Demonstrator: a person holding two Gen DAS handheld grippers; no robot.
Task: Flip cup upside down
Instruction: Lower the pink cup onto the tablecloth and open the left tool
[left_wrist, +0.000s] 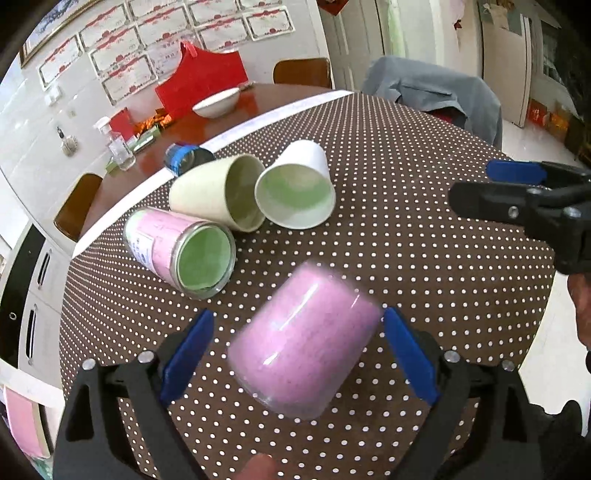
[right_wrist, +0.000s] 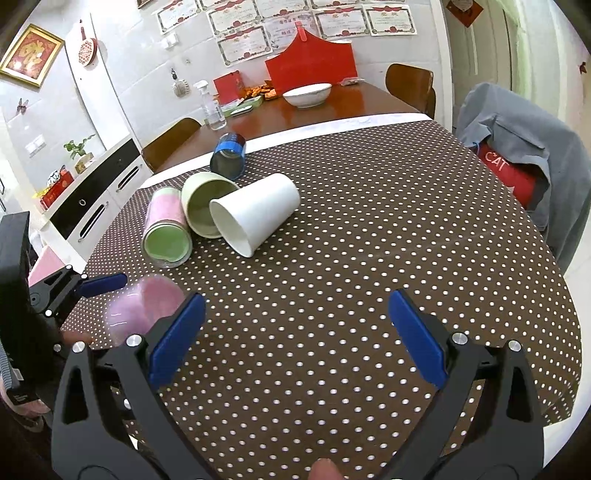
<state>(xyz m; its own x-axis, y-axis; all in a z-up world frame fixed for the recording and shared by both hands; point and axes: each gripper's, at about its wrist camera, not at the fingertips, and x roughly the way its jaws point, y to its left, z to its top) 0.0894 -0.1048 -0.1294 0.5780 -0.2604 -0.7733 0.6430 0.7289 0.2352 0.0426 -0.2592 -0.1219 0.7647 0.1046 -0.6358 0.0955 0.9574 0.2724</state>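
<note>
Blurred and pink, the cup (left_wrist: 304, 341) sits tilted between my left gripper (left_wrist: 295, 354)'s spread blue pads (left_wrist: 186, 356), neither of them touching it, above the dotted tablecloth (left_wrist: 424, 240). My right gripper (right_wrist: 295, 339) hangs with its jaws wide apart and holds nothing. Farther off, a pink jar (left_wrist: 177, 249), cream cup (left_wrist: 218, 192) and white paper cup (left_wrist: 299, 184) lie on their sides together.

Each claw is being seen as a matte black plastic frame — the left claw (left_wrist: 297, 354) and the right claw (right_wrist: 297, 339) alike. Flat blue pads (right_wrist: 177, 339) are being carried on angled arms, silver screws (right_wrist: 460, 338) are showing at the pivots — bare fingertip skin (right_wrist: 325, 469) is showing below.
</note>
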